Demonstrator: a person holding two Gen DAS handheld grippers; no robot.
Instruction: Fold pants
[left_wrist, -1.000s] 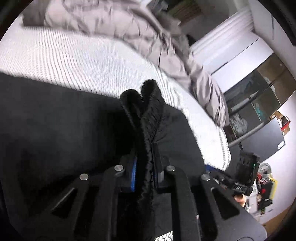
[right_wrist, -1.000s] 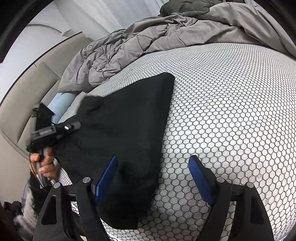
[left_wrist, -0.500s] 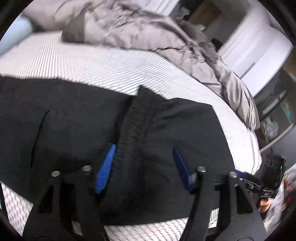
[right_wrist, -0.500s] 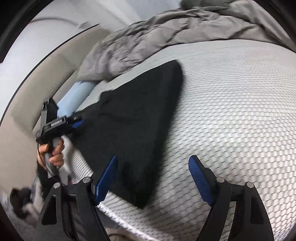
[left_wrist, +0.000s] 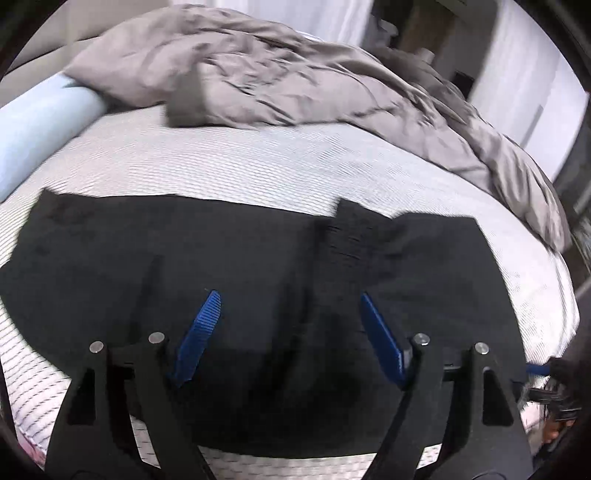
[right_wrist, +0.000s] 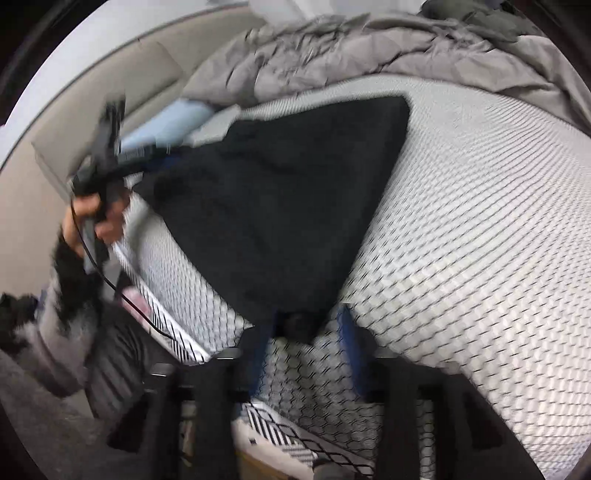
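Black pants (left_wrist: 229, 258) lie folded on the white mesh mattress (left_wrist: 258, 166), the ribbed waistband (left_wrist: 347, 236) pointing away from me. My left gripper (left_wrist: 290, 321) hovers over the pants, its jaws opening and nothing pressed between the blue pads (left_wrist: 199, 332). In the right wrist view the pants (right_wrist: 295, 192) form a dark wedge. Their near corner (right_wrist: 299, 325) hangs at the mattress edge between the fingers of my right gripper (right_wrist: 303, 350). Its jaws are closing and the pads stand apart from the cloth. A hand holds the left gripper (right_wrist: 107, 162) at the pants' far left end.
A crumpled grey duvet (left_wrist: 295, 74) covers the far side of the bed. A light blue bolster (left_wrist: 40, 118) lies at the left, against a beige headboard (right_wrist: 110, 74). The mattress edge (right_wrist: 166, 295) drops to the floor, where a patterned item (right_wrist: 280, 435) lies.
The left gripper let go of the bunched waistband, opened wide and drew back; the pants now lie flat. The right gripper slid to the pants' near corner and its jaws narrowed.
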